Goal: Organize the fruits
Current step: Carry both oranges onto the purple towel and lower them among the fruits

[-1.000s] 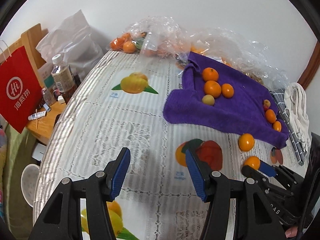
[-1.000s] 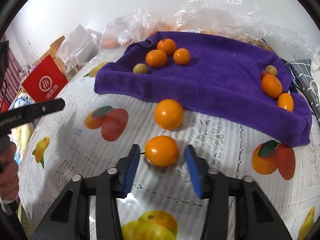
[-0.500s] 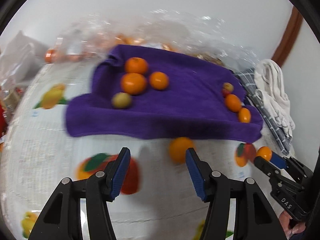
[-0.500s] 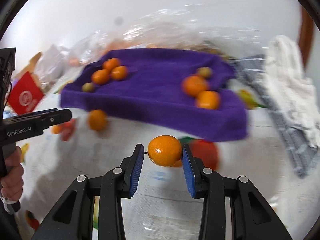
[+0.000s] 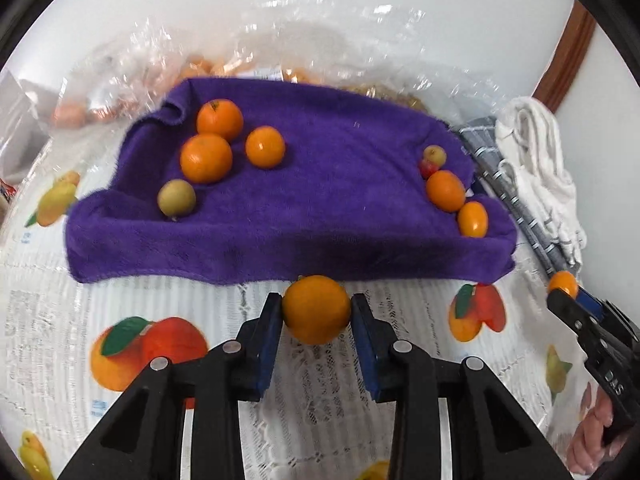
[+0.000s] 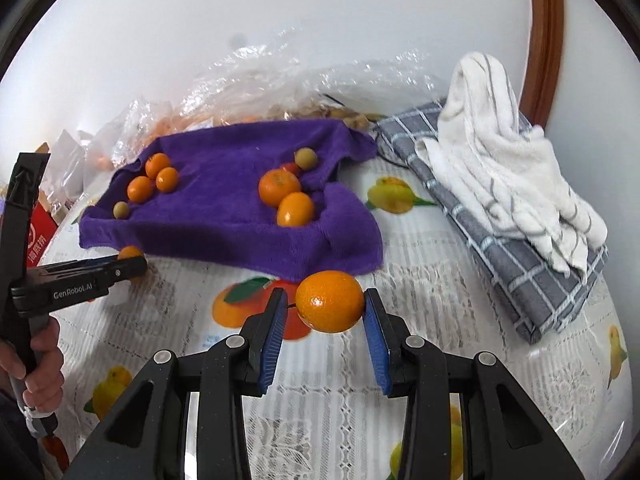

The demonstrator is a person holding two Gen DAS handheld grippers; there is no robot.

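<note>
The left gripper has its fingers closing on a tangerine sitting on the table, just at the near edge of the purple towel. The right gripper has its fingers clamped on another tangerine, lifted clear near the towel's right corner. Two fruit clusters already lie on the towel. This looks like the gathering step; next, each tangerine probably needs carrying over the towel and releasing beside its kind.
</note>
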